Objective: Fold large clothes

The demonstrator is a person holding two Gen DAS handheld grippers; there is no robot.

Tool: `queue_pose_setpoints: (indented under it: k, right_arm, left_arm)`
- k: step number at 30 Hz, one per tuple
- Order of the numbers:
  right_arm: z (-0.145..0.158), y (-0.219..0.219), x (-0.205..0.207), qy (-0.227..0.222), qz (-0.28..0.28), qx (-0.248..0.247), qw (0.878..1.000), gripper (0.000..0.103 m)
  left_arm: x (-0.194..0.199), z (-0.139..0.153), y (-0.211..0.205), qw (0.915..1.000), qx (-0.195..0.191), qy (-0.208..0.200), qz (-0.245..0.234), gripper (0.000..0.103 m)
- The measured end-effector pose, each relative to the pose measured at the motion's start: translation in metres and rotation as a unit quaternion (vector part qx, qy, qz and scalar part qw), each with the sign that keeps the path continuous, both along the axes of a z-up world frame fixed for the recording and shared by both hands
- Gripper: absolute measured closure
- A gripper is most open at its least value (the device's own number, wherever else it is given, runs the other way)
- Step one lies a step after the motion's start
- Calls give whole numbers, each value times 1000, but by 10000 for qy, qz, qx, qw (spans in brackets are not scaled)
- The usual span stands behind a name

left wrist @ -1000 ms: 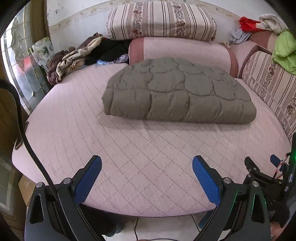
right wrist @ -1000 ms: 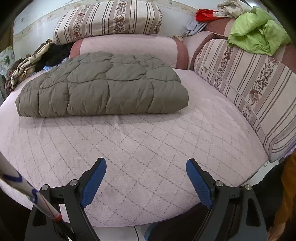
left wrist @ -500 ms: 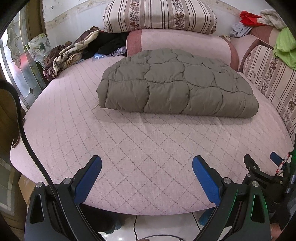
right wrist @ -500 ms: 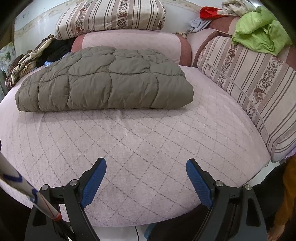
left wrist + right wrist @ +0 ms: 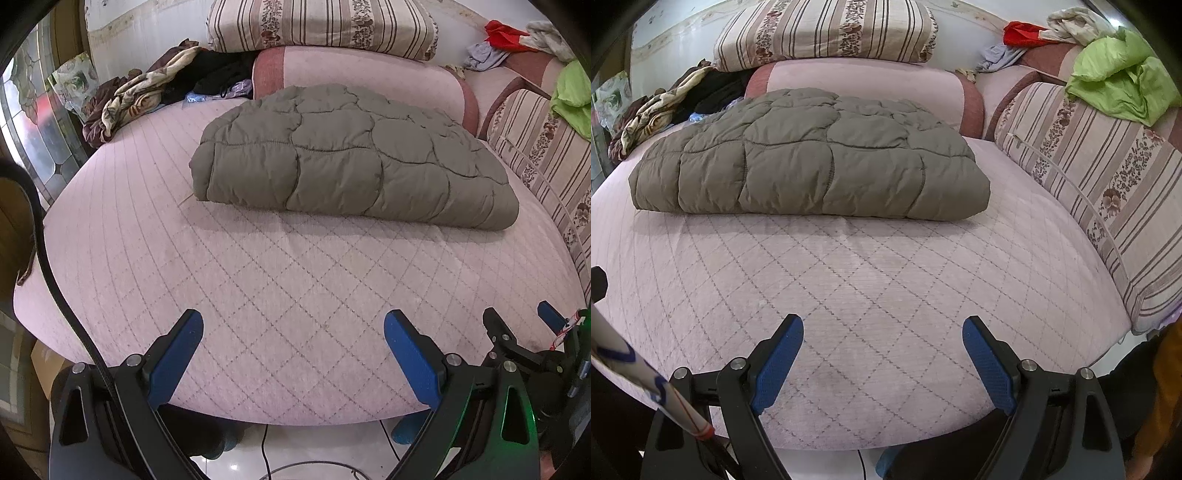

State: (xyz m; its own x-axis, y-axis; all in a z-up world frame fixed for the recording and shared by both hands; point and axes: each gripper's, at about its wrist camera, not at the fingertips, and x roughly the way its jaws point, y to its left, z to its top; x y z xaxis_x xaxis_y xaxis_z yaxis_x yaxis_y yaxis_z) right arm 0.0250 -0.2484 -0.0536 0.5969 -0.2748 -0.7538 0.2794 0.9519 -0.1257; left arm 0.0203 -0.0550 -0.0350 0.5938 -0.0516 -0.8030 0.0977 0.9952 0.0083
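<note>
A folded olive quilted jacket (image 5: 809, 158) is seen lying on the pink bed (image 5: 886, 288), well apart from both tools. The left tool (image 5: 293, 325) and right tool (image 5: 882, 330) are held wide, with nothing gripped.

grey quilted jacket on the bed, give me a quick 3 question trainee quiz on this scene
1. True or false: the grey quilted jacket lies folded on the pink bed cover, untouched by either gripper.
2. Multiple choice: the lime green garment rests on A) the floor B) the striped cushion at the right C) the jacket.
3. Fill in: the left gripper and right gripper both stand ____ with nothing between their fingers.

Key: 1 true; 2 B; 3 open
</note>
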Motion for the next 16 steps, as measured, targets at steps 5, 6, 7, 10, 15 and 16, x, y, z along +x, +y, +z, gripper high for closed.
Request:
queue_pose_setpoints:
  k: [5, 6, 7, 10, 15, 16]
  right_arm:
    - [-1, 2, 0, 45, 22, -18, 10000, 12]
    - [-1, 3, 1, 50, 30, -18, 10000, 12]
    - [-1, 4, 1, 51, 37, -16, 10000, 12]
    - [1, 6, 3, 87, 81, -22, 9999, 12]
    - [4, 15, 11, 184, 187, -44, 9996, 12]
    - [4, 17, 13, 209, 209, -38, 9996, 12]
  left_arm:
    - [1, -2, 0, 10000, -16, 32, 6, 5]
    - [1, -2, 1, 10000, -21, 33, 11, 5]
    - [1, -2, 1, 10000, -28, 33, 19, 5]
    - [3, -3, 4, 10000, -24, 22, 67, 5]
    - [4, 0, 15, 9997, -22, -51, 218, 5]
    - [4, 0, 17, 9997, -29, -68, 249, 5]
